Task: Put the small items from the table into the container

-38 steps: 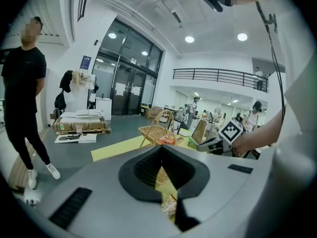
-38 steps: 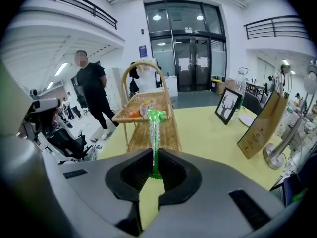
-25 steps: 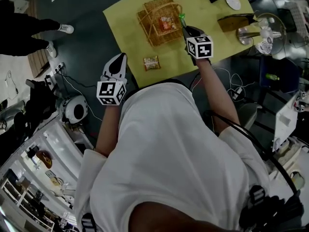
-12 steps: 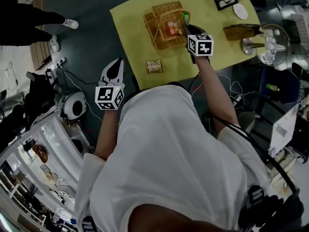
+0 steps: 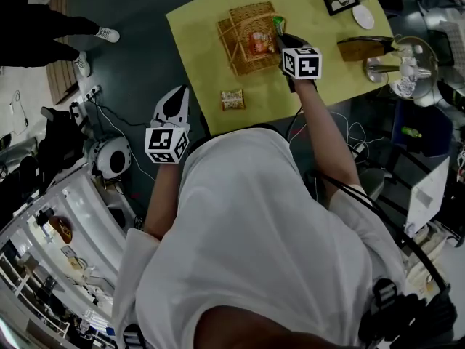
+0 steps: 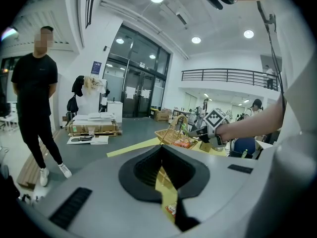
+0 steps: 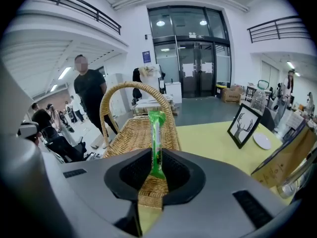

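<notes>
My right gripper [image 5: 279,41] is shut on a slim green stick packet [image 7: 157,143], which stands upright between its jaws. It hovers at the near right rim of the wicker basket [image 5: 243,31], whose arched handle [image 7: 133,90] rises just ahead. An orange-red packet [image 5: 260,43] lies inside the basket. A small brown snack packet [image 5: 232,99] lies on the yellow table [image 5: 196,42] near its front edge. My left gripper [image 5: 174,100] hangs off the table's left side over the dark floor, shut and holding nothing.
On the right part of the table stand a framed deer picture [image 7: 243,124], a small white dish [image 7: 261,141] and a brown paper bag [image 7: 287,157]. A person in black [image 6: 34,98] stands on the floor to the left. Cables and gear lie below the table's front edge.
My right gripper has carried the green packet a little closer to the basket's rim. The left gripper has stayed where it was.
</notes>
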Tool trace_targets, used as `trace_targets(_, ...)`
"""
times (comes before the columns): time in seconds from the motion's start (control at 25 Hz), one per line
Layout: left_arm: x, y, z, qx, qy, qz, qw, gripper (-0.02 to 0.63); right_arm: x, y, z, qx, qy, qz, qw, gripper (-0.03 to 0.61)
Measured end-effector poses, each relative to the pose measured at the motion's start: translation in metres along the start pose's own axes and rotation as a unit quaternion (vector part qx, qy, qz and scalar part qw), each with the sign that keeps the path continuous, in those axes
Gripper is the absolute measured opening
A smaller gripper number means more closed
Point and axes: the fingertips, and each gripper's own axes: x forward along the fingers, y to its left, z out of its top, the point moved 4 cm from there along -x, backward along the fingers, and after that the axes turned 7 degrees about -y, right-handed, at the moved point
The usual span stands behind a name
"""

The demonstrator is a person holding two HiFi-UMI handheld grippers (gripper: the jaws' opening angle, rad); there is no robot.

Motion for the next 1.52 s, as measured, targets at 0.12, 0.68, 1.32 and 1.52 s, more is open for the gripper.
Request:
trace_targets(0.12, 0.002, -0.003, 0.001, 0.000, -0.004, -0.006, 1.0000, 0.008, -0.001, 0.002, -0.002, 0.009, -0.001, 0.015, 1.000, 0.152)
trace_targets(0.68, 0.023, -0.019, 0.001, -0.001, -0.003, -0.030, 0.9995, 0.008, -0.022, -0.001, -0.003, 0.009, -0.030, 0.033, 0.999, 0.160)
trace_targets(1.32, 0.040, -0.035, 0.015, 0.004, -0.016, -0.086, 0.9961, 0.008, -0.061, 0.053, 0.004, 0.003, -0.056, 0.075, 0.996, 0.158)
trace_targets(1.52, 0.039, -0.035, 0.015, -0.004, -0.028, -0.094, 0.9952, 0.008, -0.069, 0.069, -0.010, 0.004, -0.041, 0.082, 0.996, 0.158)
